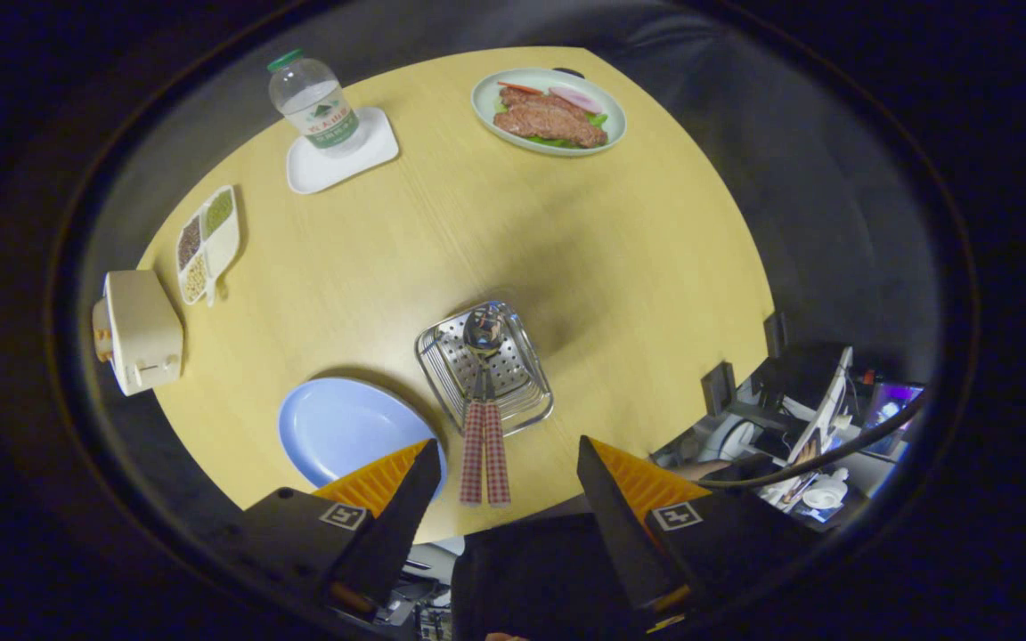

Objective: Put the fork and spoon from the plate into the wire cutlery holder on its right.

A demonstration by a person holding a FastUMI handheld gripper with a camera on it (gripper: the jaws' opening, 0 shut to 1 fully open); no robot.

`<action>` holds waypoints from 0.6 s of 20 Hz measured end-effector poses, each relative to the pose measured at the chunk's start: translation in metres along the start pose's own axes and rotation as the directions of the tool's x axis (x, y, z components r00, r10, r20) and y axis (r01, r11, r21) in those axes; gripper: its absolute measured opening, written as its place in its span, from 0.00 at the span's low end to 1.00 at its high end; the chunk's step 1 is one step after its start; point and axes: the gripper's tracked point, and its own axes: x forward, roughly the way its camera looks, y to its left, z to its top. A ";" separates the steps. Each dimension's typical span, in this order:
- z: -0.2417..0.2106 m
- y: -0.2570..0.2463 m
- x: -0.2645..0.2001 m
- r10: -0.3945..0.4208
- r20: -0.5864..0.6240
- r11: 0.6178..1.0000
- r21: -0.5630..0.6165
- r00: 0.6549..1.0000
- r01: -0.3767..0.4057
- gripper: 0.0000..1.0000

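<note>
On the table (477, 223), mid-frame, I see the blue plate (344, 427) bare and, right of it, the wire holder (486, 369) carrying fork and spoon (484, 418), my fingers (508, 485) spread empty below, so I judge only withdrawal remains.

counter (477, 231): I see pale wood grain, matt
holder (486, 369): shiny metal wire, perforated base
spoon (484, 329): polished metal bowl
plate (344, 427): smooth, faintly glossy
bottle (313, 102): clear plastic

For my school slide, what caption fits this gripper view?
Open gripper above fork and spoon in the wire holder, beside the empty plate.
</note>
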 end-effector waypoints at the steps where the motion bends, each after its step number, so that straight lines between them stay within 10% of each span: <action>1: -0.003 -0.004 -0.004 -0.016 0.009 1.000 -0.021 1.000 0.016 0.86; 3: -0.006 -0.005 -0.011 -0.026 0.042 0.999 -0.044 0.999 0.028 0.99; 12: 0.026 -0.005 -0.043 0.014 0.405 0.997 -0.079 0.914 0.020 0.99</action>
